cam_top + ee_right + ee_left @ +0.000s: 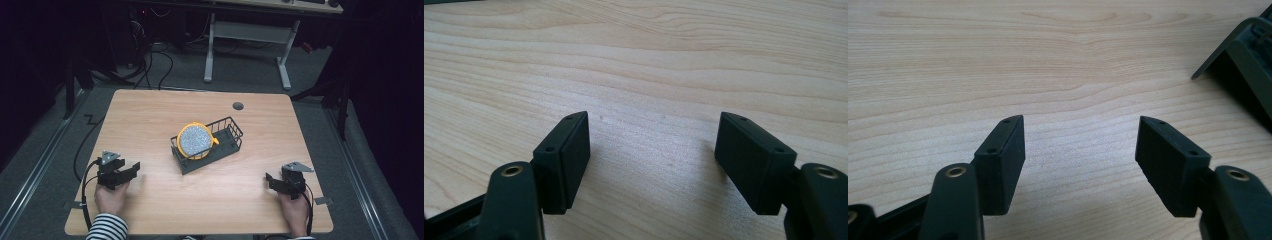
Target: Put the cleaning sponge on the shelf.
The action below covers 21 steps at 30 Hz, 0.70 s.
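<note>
No brand, label or writing can be read on anything here. On the wooden tabletop (150,115) stands one dark wire basket (227,135), set at a slant near the middle, and one round sparkly grey disc with a yellow rim (195,140) leans in the basket's left end, tilted up against the wires. A small dark round grommet (238,106) sits in the tabletop toward its far edge, right of centre. Two tongs rest near the near edge: the left tongs (131,169) by the near left corner, held by a hand (111,197) with a striped sleeve (106,228), and the right tongs (270,181) by the near right corner, held by the other hand (294,210). Both are well apart from the basket, with bare wood between. In the left gripper view the left tongs (1080,142) stand wide open over bare wood with nothing between the jaws, a corner of the basket (1243,55) showing at the upper right. In the right gripper view the right tongs (654,140) are likewise spread wide and hold nothing. Beyond the tabletop, a second desk's white legs (210,50) and loose cables (150,60) lie on the grey floor.
</note>
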Tool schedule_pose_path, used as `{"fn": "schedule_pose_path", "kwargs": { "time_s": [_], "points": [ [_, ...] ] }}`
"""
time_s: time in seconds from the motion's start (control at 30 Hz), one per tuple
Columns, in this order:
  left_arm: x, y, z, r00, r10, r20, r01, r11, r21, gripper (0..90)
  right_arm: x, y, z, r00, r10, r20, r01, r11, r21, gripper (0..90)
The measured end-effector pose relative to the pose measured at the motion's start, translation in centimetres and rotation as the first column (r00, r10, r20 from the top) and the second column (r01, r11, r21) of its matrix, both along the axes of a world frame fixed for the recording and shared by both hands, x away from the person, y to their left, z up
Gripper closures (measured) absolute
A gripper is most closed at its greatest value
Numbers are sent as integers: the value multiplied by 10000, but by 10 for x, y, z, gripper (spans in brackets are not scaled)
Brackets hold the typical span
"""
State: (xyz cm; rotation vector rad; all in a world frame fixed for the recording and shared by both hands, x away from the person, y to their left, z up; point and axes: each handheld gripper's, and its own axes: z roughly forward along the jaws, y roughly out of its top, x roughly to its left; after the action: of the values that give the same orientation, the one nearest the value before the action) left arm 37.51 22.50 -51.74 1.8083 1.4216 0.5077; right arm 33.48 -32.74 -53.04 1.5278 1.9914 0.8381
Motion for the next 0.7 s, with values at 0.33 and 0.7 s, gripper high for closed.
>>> {"fn": "schedule_pose_path", "kwargs": {
  "time_s": [0.33, 0.7],
  "points": [
    [5, -5, -6, 9997, -40, -255, 45, 9998, 214, 366, 0, 0, 0, 10000, 5, 1, -5, 10000, 5, 303],
    [9, -19, -19, 10000, -83, -18, 84, 9900, 1406, 325, 0, 0, 0, 10000, 8, 2, -8, 10000, -24, 303]
  ]
}}
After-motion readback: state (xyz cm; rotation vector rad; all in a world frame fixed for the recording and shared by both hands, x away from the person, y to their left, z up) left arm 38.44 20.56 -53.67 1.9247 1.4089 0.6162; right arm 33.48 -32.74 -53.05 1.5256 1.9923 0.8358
